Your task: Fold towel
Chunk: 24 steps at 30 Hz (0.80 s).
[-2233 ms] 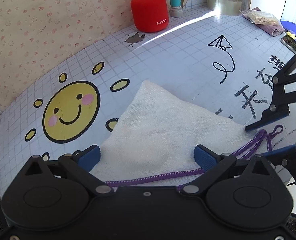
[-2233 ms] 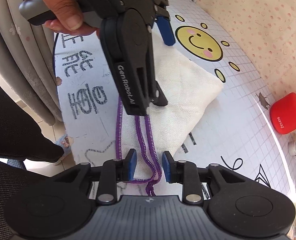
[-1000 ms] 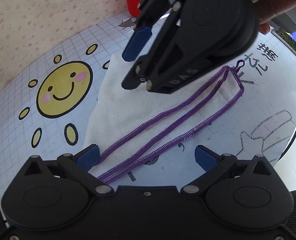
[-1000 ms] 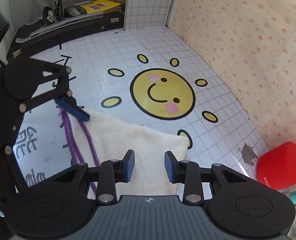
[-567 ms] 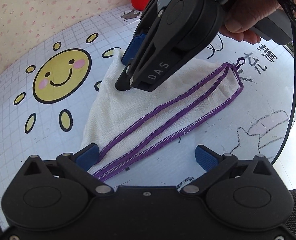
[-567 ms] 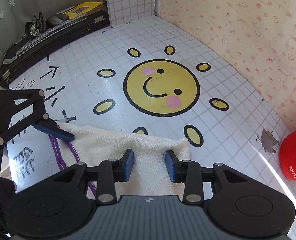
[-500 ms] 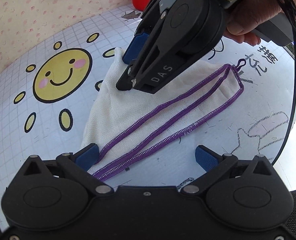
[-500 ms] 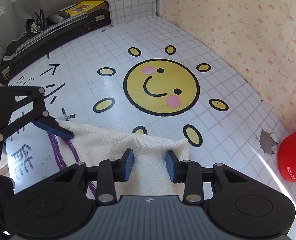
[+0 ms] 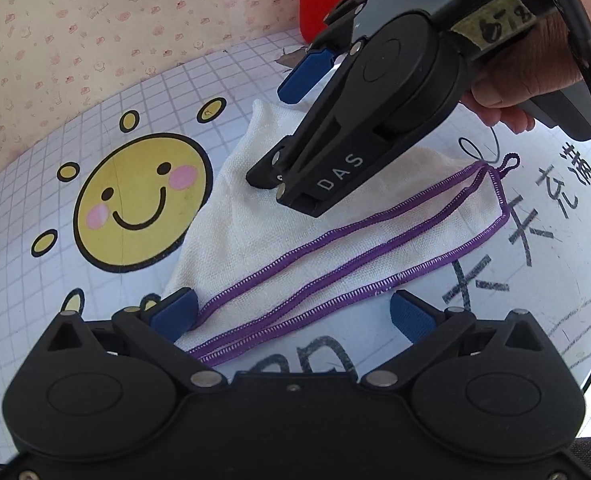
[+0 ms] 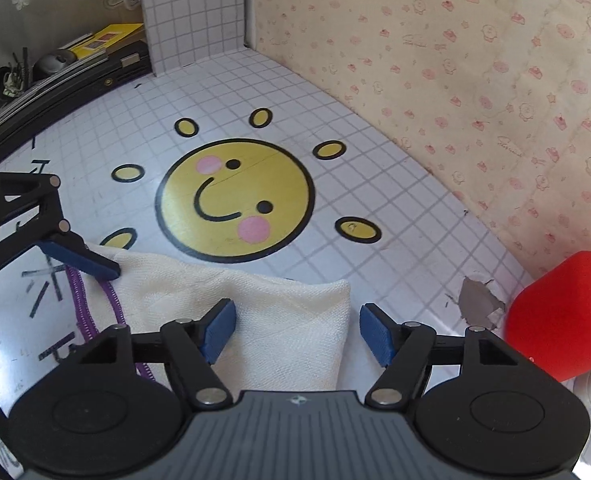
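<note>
Sun-print tabletop (image 9: 143, 92) — folded purple-edged towel (image 9: 255, 236)

Cream towel (image 9: 263, 216) with purple stitched edging; yellow smiling sun print (image 10: 235, 200).

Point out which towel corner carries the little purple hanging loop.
The towel corner far from the left gripper, beside the black characters; its loop sticks out, other corners lack one.

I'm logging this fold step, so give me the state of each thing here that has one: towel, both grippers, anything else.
towel: folded, lying flat on the table, purple-stitched edges stacked on top.
left gripper: open, fingers either side of the towel's near end, gripping nothing.
right gripper: open, over the towel's far corner, gripping nothing.
red speaker: upright on the table by the wall, apart from the towel.
</note>
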### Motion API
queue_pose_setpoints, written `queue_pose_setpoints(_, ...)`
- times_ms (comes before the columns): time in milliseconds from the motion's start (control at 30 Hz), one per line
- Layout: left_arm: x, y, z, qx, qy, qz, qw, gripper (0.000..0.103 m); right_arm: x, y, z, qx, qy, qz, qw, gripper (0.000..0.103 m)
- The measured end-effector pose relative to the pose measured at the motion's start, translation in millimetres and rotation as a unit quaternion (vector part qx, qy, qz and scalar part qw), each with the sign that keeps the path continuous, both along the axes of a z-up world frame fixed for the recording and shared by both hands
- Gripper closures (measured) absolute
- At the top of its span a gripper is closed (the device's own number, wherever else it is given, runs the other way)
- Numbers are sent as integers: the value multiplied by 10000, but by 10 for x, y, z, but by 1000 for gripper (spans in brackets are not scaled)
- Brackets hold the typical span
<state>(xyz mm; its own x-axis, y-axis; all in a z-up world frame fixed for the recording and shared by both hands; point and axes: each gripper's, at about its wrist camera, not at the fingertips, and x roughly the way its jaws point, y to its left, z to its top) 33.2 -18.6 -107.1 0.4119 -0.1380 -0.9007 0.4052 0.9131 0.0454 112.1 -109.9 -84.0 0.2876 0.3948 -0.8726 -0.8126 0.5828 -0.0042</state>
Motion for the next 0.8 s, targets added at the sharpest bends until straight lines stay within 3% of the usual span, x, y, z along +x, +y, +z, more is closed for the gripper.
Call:
queue_pose_setpoints(200, -146, -49, 81, 62, 5, -155, 9999, 1, 39, 3, 93, 38, -184, -124, 9997, 36)
queue_pose_setpoints(300, -294, -52, 124, 36, -6, -238, 9997, 1, -92, 24, 155, 243, -37, -15, 9997, 36)
queue_pose_setpoints(467, -421, -14, 130, 57, 18, -231, 9997, 1, -364, 178, -35, -413, -94, 642, 9970, 36)
queue_pose_setpoints(733, -459, 31, 63, 94, 29, -119, 9999, 1, -505, 110, 122, -107, 22, 610, 9981, 36)
queue_pose_setpoints(767, -454, 39, 47, 138, 21, -112, 9998, 1, -517, 119, 135, -110, 38, 647, 9978, 39)
queue_pose_setpoints(800, -448, 44, 36, 160, 9, -103, 9998, 1, -522, 130, 140, -117, 51, 687, 9976, 51)
